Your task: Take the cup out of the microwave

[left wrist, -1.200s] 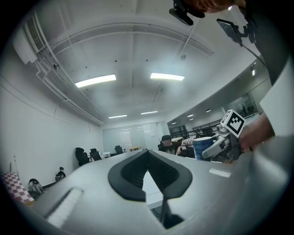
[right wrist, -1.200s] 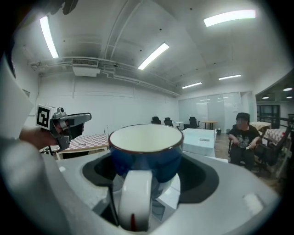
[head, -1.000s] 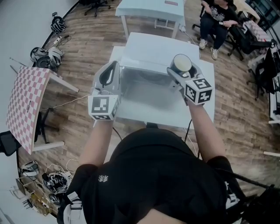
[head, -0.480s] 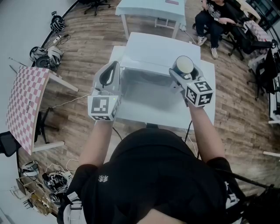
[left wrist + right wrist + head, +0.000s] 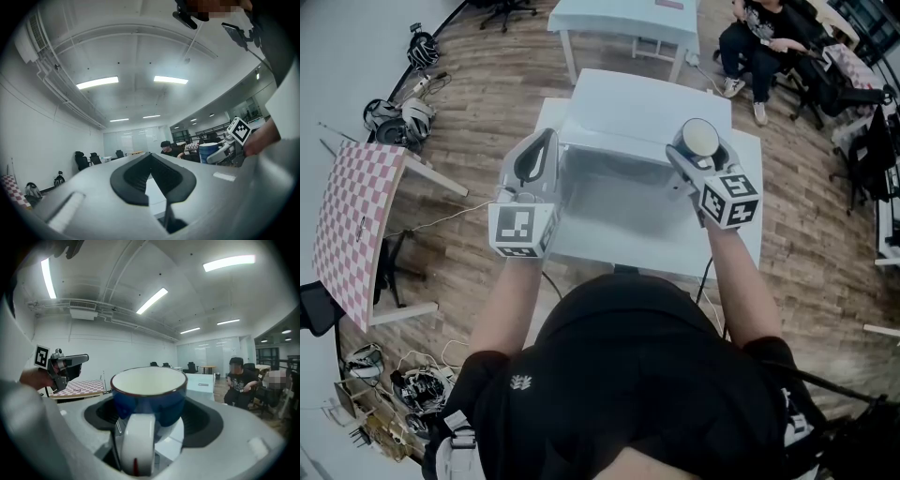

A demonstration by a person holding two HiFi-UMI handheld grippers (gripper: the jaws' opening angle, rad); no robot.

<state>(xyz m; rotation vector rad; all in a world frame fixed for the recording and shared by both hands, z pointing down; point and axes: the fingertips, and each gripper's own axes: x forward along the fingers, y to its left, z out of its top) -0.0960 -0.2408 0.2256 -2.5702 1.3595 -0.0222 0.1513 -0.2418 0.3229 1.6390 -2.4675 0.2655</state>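
Note:
A blue cup with a white inside point(image 5: 698, 137) is held in the air, and my right gripper point(image 5: 699, 142) is shut on it, over the right front corner of the white microwave point(image 5: 645, 105). In the right gripper view the cup point(image 5: 149, 394) sits upright between the jaws, its white handle point(image 5: 137, 442) facing the camera. To the left of the microwave's dim front opening point(image 5: 609, 187) my left gripper point(image 5: 546, 141) is shut on nothing. The left gripper view shows its black pads point(image 5: 133, 180) meeting at the tips, with the cup point(image 5: 208, 152) far off at the right.
The microwave stands on a white table point(image 5: 748, 155). A red-and-white checkered board point(image 5: 354, 217) leans at the left, with headsets point(image 5: 398, 117) on the wooden floor behind it. Another white table point(image 5: 623, 19) and a seated person point(image 5: 764, 33) are farther back.
My right gripper has carried the cup slightly to the right. The left gripper has stayed still. The seated person has shifted in the chair.

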